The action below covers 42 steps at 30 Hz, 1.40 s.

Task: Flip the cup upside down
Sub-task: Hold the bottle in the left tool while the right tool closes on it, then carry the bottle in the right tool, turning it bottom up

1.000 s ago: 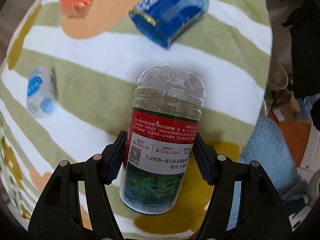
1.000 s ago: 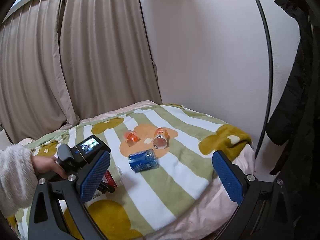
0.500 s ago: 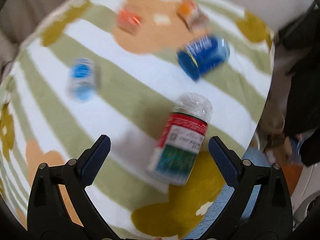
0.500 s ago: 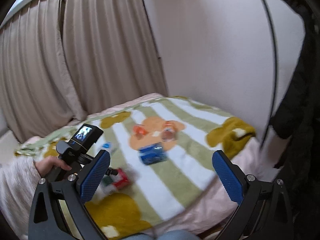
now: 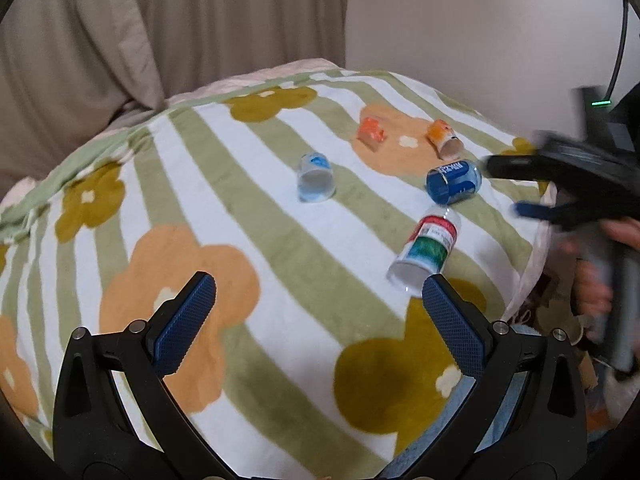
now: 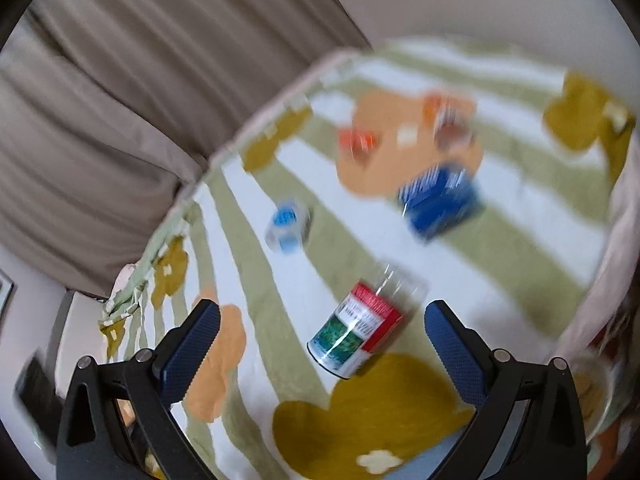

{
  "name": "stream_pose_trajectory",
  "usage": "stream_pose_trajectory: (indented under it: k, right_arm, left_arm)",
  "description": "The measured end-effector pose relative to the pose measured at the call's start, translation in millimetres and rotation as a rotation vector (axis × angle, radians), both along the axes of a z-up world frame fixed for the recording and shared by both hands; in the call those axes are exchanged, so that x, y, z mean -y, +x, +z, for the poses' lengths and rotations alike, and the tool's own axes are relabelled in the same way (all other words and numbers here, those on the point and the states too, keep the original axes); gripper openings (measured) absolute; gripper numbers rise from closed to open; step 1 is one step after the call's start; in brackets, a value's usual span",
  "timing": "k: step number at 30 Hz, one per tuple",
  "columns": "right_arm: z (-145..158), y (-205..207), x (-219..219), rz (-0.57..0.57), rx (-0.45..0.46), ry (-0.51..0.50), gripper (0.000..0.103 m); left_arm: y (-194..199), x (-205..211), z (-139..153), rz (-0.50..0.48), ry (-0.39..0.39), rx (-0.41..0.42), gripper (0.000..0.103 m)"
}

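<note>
The cup [image 5: 425,251], a cut bottle with a red, white and green label, lies on its side on the striped flower blanket [image 5: 248,240] of the bed, its open mouth toward the near edge and its clear ribbed base pointing away. It rests on a white stripe just above a mustard flower patch.

The left hand-held gripper [image 5: 316,320] hangs over the blanket with its blue pads spread wide and nothing between them; the cup sits just beyond its right pad. The right hand-held gripper [image 6: 320,344] is also spread wide and empty, with the cup [image 6: 360,330] lying between and just past its fingertips. In the left wrist view the right hand-held gripper [image 5: 560,196] shows as a dark blur at the right edge, over the blanket's border near the cup.

4 other containers lie tipped over farther back. A blue can [image 5: 454,182] is nearest the cup, just behind it. A small clear cup with a blue label [image 5: 315,178] lies well to the left. An orange cup [image 5: 371,130] and an orange-and-white cup [image 5: 445,139] sit on the peach flower patch. Beige curtains [image 5: 120,32] hang behind the bed.
</note>
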State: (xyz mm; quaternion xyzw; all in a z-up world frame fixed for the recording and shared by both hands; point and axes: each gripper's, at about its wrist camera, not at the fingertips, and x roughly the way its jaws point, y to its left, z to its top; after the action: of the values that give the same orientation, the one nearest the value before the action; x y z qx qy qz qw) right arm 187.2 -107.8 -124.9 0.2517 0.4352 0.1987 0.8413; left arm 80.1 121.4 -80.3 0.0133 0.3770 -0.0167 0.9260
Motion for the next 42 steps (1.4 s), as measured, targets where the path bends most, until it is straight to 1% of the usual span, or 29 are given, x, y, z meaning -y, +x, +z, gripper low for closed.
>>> stream_pose_trajectory:
  k: [3,4,6,8,9,11,14,15,16,20,22,24,26,29,30,31,33,37,39,42]
  right_arm:
    - [-40,26,-14,-0.048,-0.175,0.079,0.102]
    - [-53,34,-18,-0.066,-0.229,0.090,0.102]
    - [-67,43,-24,-0.104,-0.292,0.080,0.096]
    - [-75,48,-26,-0.129,-0.319,0.060,0.095]
    - [-80,51,-27,-0.147,-0.337,0.050,0.092]
    - [-86,55,-28,-0.159,-0.371,0.049,0.088]
    - [-98,59,-28,-0.166,-0.417,0.046,0.076]
    - [-101,59,-29,-0.159,-0.427,0.042,0.066]
    - [-103,61,-31,-0.151,-0.429,0.033,0.062]
    - [-101,65,-36,-0.100,-0.408,-0.013,0.061]
    - [-92,70,-44,-0.046,-0.383,-0.065,0.061]
    - [-79,75,-55,0.037,-0.347,-0.137,0.061]
    - [-67,81,-67,0.139,-0.329,-0.217,0.061]
    - [-55,87,-87,0.300,-0.315,-0.370,0.061]
    - [-52,88,-94,0.358,-0.298,-0.446,0.061]
    - [-52,88,-99,0.388,-0.285,-0.494,0.061]
    - [-58,90,-108,0.458,-0.283,-0.580,0.061]
    - [-76,94,-118,0.535,-0.305,-0.669,0.061]
    - [-87,95,-120,0.564,-0.308,-0.698,0.061]
    - [-94,96,-121,0.579,-0.301,-0.701,0.063]
  left_arm:
    - [-11,-3,-4,-0.001,0.009,0.028,0.103]
    - [-14,-3,-5,-0.002,0.013,0.036,0.103]
    - [-18,-4,-5,-0.020,-0.005,0.036,0.103]
    - [-18,-6,-9,-0.053,-0.059,0.023,0.103]
    - [-18,-7,-12,-0.064,-0.097,0.013,0.103]
    - [-19,-7,-17,-0.061,-0.126,0.000,0.103]
    - [-23,-9,-20,-0.063,-0.154,-0.001,0.103]
    - [-25,-11,-21,-0.063,-0.164,0.002,0.103]
    - [-26,-12,-20,-0.063,-0.169,0.003,0.103]
    - [-26,-19,-19,-0.065,-0.176,-0.005,0.103]
    - [-27,-24,-17,-0.059,-0.172,-0.002,0.103]
    - [-30,-28,-16,-0.054,-0.164,0.004,0.103]
    - [-31,-31,-15,-0.048,-0.162,0.008,0.103]
    - [-31,-35,-16,-0.045,-0.180,0.006,0.103]
    - [-30,-35,-16,-0.044,-0.186,0.006,0.103]
    - [-30,-35,-17,-0.044,-0.191,0.005,0.103]
    - [-29,-34,-19,-0.043,-0.196,0.000,0.103]
    - [-28,-31,-25,-0.047,-0.187,-0.016,0.103]
    - [-28,-29,-27,-0.046,-0.182,-0.022,0.103]
    - [-28,-29,-30,-0.038,-0.188,-0.019,0.103]
